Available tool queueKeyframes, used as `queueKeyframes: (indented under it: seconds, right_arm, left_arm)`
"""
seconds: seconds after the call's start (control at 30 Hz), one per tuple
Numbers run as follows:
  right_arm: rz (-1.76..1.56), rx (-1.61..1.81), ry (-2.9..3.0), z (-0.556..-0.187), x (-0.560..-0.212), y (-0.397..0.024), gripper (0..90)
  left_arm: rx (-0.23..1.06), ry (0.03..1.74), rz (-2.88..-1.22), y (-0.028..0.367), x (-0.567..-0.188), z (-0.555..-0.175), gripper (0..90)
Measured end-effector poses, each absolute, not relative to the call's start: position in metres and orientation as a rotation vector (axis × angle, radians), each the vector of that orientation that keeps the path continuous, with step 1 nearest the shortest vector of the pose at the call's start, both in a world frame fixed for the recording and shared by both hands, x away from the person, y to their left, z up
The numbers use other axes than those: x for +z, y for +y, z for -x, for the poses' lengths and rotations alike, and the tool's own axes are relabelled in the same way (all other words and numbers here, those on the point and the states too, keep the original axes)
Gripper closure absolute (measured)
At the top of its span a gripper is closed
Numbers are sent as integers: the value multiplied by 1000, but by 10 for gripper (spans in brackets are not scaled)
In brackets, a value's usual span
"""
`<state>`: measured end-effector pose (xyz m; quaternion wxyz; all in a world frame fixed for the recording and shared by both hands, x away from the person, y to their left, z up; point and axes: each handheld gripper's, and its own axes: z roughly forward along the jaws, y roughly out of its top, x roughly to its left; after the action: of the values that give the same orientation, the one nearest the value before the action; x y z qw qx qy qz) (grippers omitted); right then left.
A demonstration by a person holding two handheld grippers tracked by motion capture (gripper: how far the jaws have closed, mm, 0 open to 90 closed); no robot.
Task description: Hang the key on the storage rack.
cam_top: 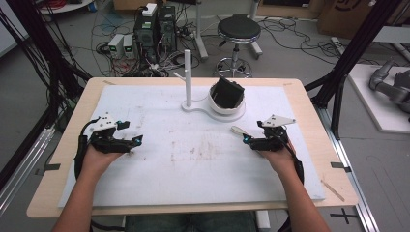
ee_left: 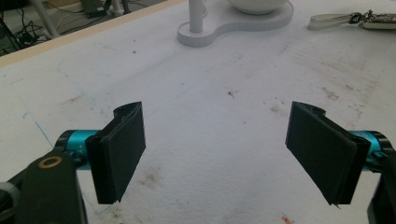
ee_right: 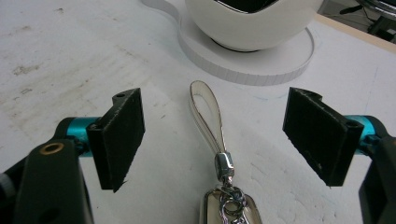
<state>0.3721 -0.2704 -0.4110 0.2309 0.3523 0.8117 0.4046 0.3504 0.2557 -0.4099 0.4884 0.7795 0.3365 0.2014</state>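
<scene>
Right gripper jaws apart, straddling key fob and its cream strap lying on white mat. Strap loop pointing toward bowl on stand. Left gripper jaws apart over bare mat, well apart from fob.

Flat black padded fingers on teal hubs, brass-ringed black bodies, grey three-cornered plates and black cables are seen.
</scene>
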Motion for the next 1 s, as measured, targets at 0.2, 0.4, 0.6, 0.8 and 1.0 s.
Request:
queueKeyframes:
  seconds: [0.2,0.4,0.6,0.8,1.0]
  right_arm:
    - [-992,1062,2271,-380,-420,-269,211]
    - [-1024,989,2314,-389,-430,-270,213]
    - [-1068,912,2373,-395,-441,-274,307]
    - [-1061,931,2442,-396,-445,-278,489]
    - [-1006,930,2481,-392,-443,-273,736]
  left_arm:
    - [479,821,-1907,256,-413,-351,199]
    - [481,828,-1903,258,-413,-349,199]
    - [480,824,-1914,258,-413,-349,199]
    - [474,824,-1915,257,-414,-348,199]
    - [477,822,-1916,257,-414,-349,199]
